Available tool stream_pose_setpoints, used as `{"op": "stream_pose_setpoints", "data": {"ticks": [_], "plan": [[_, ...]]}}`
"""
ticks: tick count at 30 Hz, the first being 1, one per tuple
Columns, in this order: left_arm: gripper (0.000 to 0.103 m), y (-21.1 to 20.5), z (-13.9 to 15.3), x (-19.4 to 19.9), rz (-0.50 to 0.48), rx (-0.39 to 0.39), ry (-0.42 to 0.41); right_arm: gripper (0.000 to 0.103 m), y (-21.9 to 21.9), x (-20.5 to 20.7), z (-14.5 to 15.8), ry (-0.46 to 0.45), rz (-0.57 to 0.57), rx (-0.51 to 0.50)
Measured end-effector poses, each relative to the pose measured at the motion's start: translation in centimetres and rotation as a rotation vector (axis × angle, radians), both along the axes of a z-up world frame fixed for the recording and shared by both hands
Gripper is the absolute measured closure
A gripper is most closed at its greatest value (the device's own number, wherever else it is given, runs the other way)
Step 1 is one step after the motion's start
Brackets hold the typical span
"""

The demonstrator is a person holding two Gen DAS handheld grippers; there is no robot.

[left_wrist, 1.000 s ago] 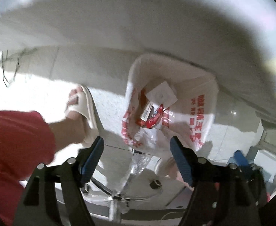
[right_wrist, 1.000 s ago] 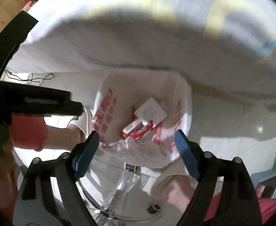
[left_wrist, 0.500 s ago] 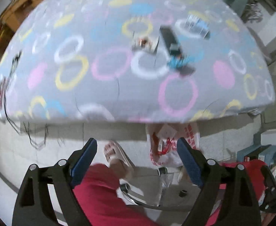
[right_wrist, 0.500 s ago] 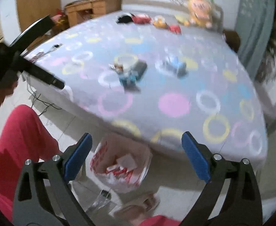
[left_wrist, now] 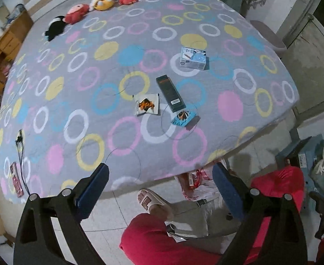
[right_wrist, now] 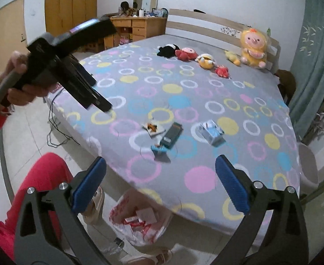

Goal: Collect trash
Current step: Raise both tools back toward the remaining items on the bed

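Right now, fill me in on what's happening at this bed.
A person in red trousers is clearing trash off the bed, one claw in each hand. Both the left claw and the right claw are opening with nothing between them. The plastic bag on the floor by the bed already holds wrappers. Four items remain on the sheet: a blue-white box, a dark box, a white packet and a blue packet.

I list: bedsheet (left_wrist: 139,154), matt woven cloth; plastic bag (right_wrist: 139,227), thin glossy crinkled film; dark box (left_wrist: 170,93), smooth card; plush toys (right_wrist: 253,48), soft fabric; dresser (right_wrist: 137,27), varnished wood; floor (right_wrist: 27,132), glossy tile; my gripper pads (right_wrist: 89,185), matt blue plastic.
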State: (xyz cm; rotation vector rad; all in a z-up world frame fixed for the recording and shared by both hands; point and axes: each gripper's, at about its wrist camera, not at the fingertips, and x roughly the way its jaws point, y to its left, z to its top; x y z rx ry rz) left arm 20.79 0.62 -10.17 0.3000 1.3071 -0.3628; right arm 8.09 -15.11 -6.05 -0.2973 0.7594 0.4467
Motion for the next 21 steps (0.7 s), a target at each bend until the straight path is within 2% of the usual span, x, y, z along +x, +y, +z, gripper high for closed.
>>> {"op": "stream_pose_setpoints", "data": {"ticks": [3,7,14,21], "plan": [[0.011,-0.5,-1.6,2.7,-0.021,-0.006,0.042,0.007,0.4,2.1,-0.1,0.006,0.016,0.003],[0.011,-1.3,-4.7,6.7,-0.047,0.003,0.088,0.007,1.6,5.6,-2.1,0.034,0.035,-0.008],[0.011,-1.8,-10.2,11.8,-0.077,-0.011,0.161,0.007,3.5,10.8,-7.5,0.103,0.053,-0.024],[0.011,-1.7,-15.0,15.0,-0.055,-0.010,0.231,0.007,4.7,14.0,-13.4,0.186,0.040,0.023]]}}
